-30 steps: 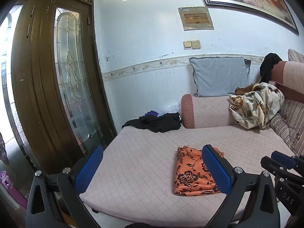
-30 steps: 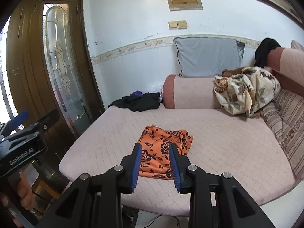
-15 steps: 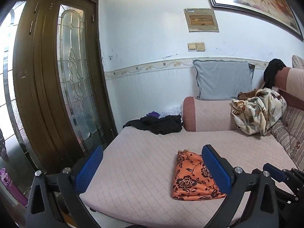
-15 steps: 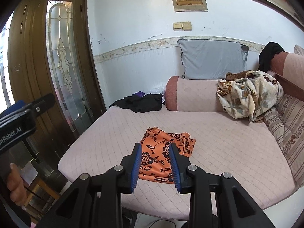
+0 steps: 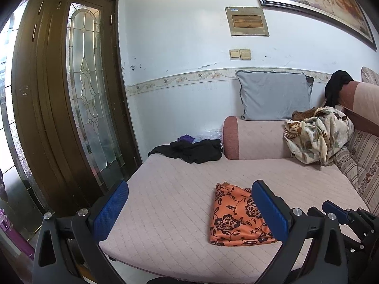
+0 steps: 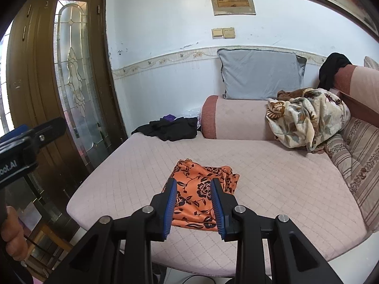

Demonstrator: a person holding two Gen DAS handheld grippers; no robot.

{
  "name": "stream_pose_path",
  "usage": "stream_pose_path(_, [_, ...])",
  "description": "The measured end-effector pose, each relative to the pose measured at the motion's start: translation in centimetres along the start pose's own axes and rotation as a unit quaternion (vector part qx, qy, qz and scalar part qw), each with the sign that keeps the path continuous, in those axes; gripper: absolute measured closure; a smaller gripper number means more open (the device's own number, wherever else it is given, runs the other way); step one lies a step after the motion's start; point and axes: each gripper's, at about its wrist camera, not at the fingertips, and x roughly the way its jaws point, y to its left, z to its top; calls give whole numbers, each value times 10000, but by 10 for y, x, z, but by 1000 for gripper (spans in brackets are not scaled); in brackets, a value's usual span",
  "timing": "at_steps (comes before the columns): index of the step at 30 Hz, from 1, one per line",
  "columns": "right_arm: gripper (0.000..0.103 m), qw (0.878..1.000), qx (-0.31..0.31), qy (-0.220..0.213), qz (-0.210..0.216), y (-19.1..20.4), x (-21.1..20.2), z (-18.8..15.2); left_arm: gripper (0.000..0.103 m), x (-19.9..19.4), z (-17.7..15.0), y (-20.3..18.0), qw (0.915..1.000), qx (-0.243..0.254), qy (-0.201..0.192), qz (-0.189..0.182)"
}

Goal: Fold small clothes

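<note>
A folded orange cloth with black flowers (image 5: 234, 215) lies flat on the pink quilted sofa seat (image 5: 165, 189); it also shows in the right wrist view (image 6: 201, 194). My left gripper (image 5: 189, 210) is wide open and empty, held back from the seat's front edge, left of the cloth. My right gripper (image 6: 193, 203) is partly open and empty, held in front of the cloth without touching it. A heap of black and purple clothes (image 5: 191, 150) lies at the seat's far left corner, also in the right wrist view (image 6: 170, 130).
A grey pillow (image 5: 274, 99) leans on the wall above the pink armrest (image 5: 255, 139). A floral blanket (image 5: 317, 135) is bunched at the back right. A black garment (image 5: 336, 87) hangs on the backrest. A wooden glass door (image 5: 78, 108) stands at left.
Both grippers have drawn back and up a little from the sofa; the room sits lower in both views. The orange cloth has not moved. The jaws have not changed.
</note>
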Motion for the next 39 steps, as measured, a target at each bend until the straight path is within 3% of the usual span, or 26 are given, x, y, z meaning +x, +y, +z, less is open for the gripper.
stream_pose_path(19, [70, 9998, 6, 24, -207, 9, 0, -2, 0, 17, -9, 17, 9992, -301, 205, -149])
stream_pose_path(39, [70, 9988, -50, 351, -345, 20, 43, 13, 0, 63, -7, 22, 9974, -342, 486, -409])
